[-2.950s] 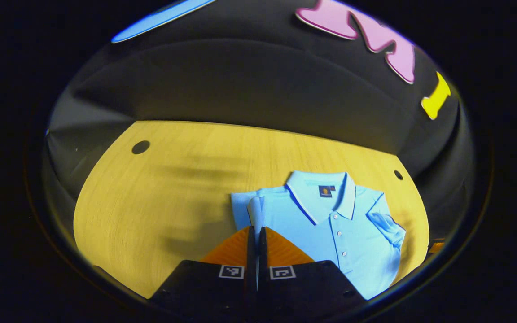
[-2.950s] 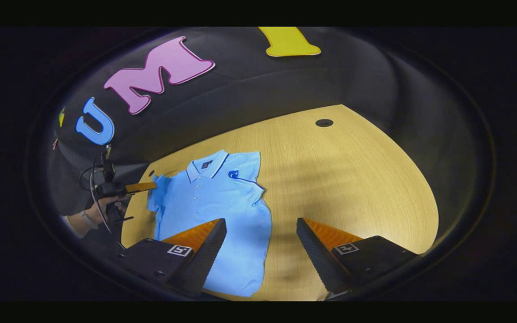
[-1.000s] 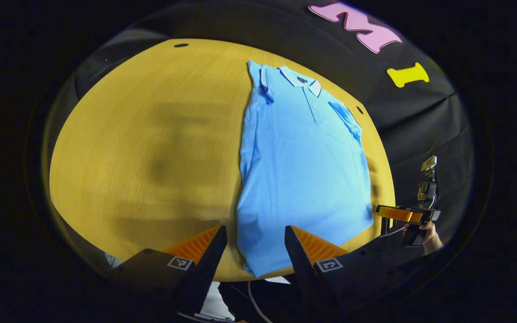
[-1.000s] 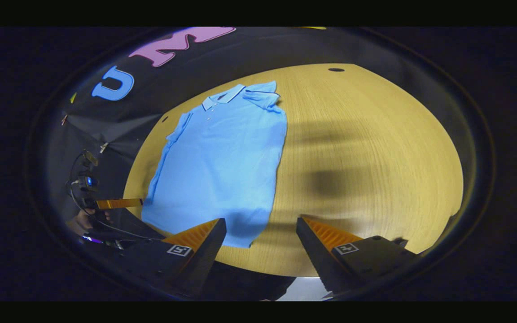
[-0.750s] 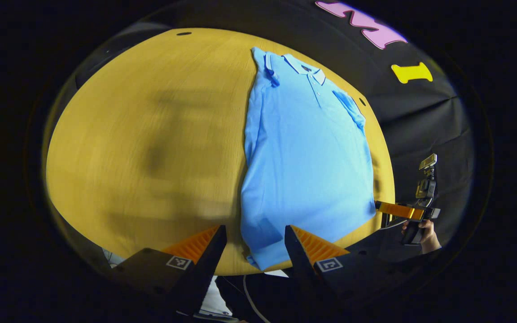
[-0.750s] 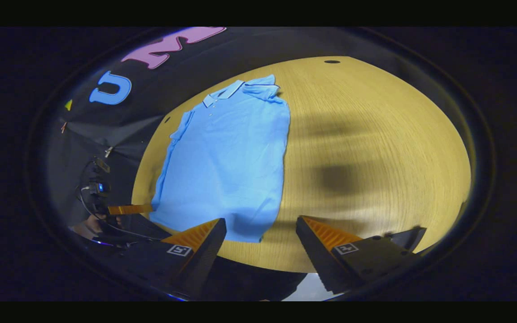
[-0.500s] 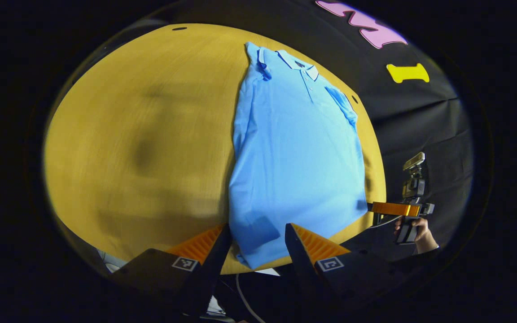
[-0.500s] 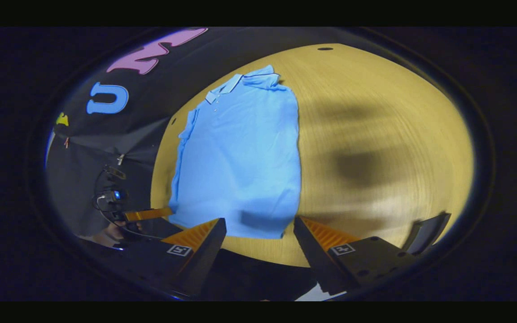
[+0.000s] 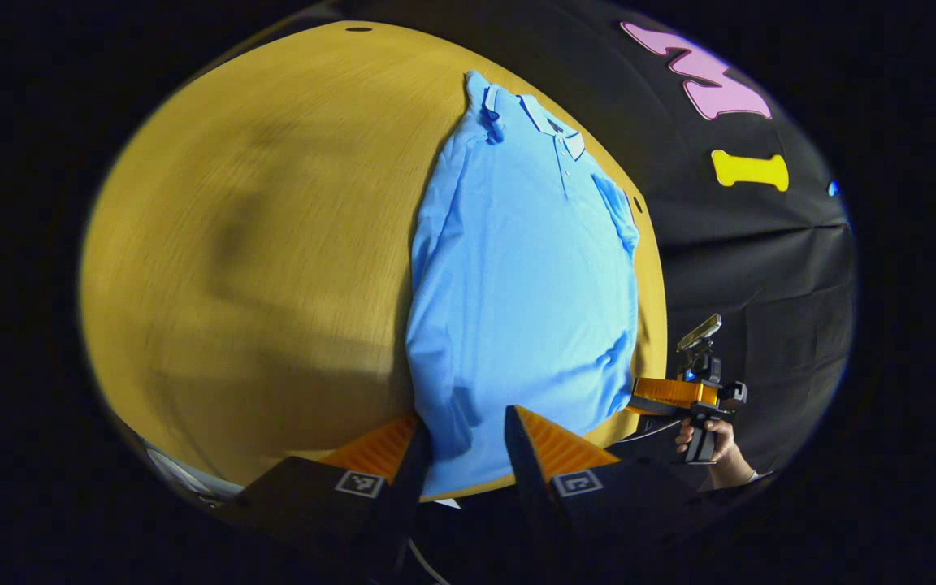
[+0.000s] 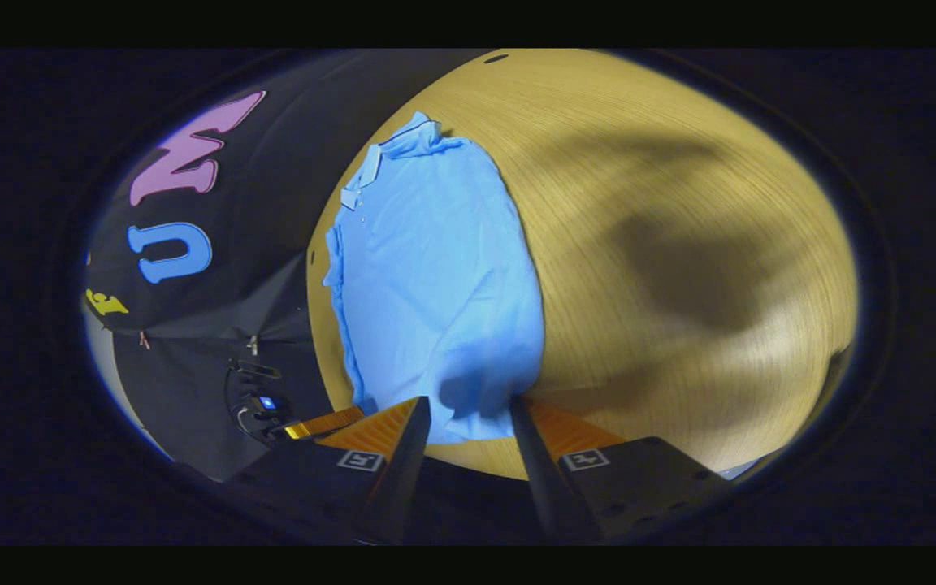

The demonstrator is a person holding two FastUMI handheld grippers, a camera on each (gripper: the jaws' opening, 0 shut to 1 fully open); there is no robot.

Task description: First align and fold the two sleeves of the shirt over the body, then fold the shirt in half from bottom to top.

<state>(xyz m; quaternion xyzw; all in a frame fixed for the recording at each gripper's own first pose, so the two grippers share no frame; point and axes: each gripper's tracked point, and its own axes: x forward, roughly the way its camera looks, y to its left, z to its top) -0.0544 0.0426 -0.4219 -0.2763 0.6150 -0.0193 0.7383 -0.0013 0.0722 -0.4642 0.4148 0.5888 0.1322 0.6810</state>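
Left gripper view: both tools' fingers, parted, straddle the shirt's (image 9: 517, 276) hem, left tool (image 9: 464, 431), right tool (image 10: 468, 422).

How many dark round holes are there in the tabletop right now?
2 in the left gripper view: one hole near the table's far edge, another hole beside the shirt's right sleeve. More may lie under the shirt.

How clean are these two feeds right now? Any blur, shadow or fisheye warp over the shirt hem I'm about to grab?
Left gripper view: the shirt is fairly sharp; the table is smeared, with soft dark shadows; fisheye bows the table edge. Right gripper view: a big soft shadow lies on the table; the hem is shaded between the right hand-held gripper's fingers, and the wood grain looks streaked.
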